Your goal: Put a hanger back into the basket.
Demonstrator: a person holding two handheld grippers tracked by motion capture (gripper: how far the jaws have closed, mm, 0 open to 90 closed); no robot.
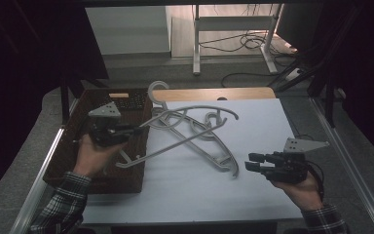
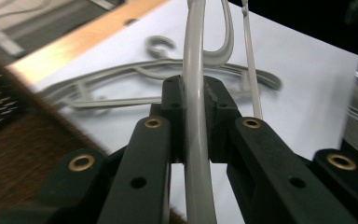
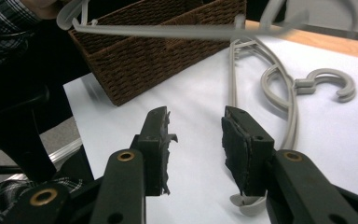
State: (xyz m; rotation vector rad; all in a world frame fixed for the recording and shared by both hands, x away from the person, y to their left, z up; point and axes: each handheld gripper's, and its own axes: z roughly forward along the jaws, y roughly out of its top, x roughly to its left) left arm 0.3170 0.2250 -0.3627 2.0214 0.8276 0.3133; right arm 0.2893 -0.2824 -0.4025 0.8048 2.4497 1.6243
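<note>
Left gripper [image 2: 196,116] clamping curved grey plastic hanger [image 2: 195,56], woven basket [image 1: 73,156]

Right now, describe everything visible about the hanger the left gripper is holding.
The held hanger is pale grey, looks like plastic, with a curved shoulder bar, a thin lower rail and a round hook at its far end. The left gripper is shut on its bar, which runs between the black pads. It hangs lifted and tilted over the rim of the wicker basket and over the hangers lying on the white tabletop.
</note>
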